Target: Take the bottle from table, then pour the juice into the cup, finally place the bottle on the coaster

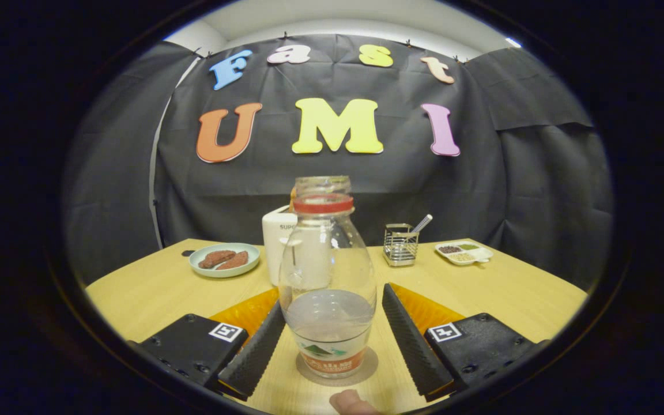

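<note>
One bottle (327, 288) between open tool (332, 340) fingers

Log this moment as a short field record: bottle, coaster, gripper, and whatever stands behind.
bottle: clear bottle, red neck ring, upright, partly filled with clear liquid
coaster: round coaster under the bottle
gripper: gripper open, fingers on either side of the bottle, right one apart from it
fingertip: a person's fingertip near the coaster
behind bottle: white appliance, glass jar
table: wooden table with plate, wire holder, divided dish
</note>
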`<control>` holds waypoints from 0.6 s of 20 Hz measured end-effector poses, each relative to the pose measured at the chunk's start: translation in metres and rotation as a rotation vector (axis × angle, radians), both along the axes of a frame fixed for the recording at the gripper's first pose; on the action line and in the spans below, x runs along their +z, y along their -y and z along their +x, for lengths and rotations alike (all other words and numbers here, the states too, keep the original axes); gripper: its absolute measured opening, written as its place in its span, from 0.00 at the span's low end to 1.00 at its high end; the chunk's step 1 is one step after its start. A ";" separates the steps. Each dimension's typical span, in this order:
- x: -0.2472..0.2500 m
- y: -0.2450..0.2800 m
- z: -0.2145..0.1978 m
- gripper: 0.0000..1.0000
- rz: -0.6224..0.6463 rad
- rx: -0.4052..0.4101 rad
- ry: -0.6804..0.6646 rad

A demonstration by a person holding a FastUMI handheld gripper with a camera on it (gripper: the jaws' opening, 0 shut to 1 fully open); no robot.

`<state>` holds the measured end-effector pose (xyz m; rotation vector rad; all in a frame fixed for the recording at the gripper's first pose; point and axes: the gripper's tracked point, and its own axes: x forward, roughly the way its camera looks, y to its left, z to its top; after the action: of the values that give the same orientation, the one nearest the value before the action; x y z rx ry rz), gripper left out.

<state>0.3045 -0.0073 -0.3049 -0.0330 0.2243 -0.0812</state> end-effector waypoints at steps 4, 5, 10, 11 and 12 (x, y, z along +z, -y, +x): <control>0.014 -0.001 -0.010 1.00 -0.013 -0.008 0.001; 0.020 -0.002 -0.015 1.00 -0.021 -0.007 0.005; 0.057 -0.010 -0.039 1.00 -0.048 0.004 0.042; 0.064 -0.011 -0.045 1.00 -0.049 0.006 0.045; 0.071 -0.011 -0.051 1.00 -0.051 0.005 0.046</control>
<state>0.2537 0.0039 -0.2334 -0.0825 0.1758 -0.0828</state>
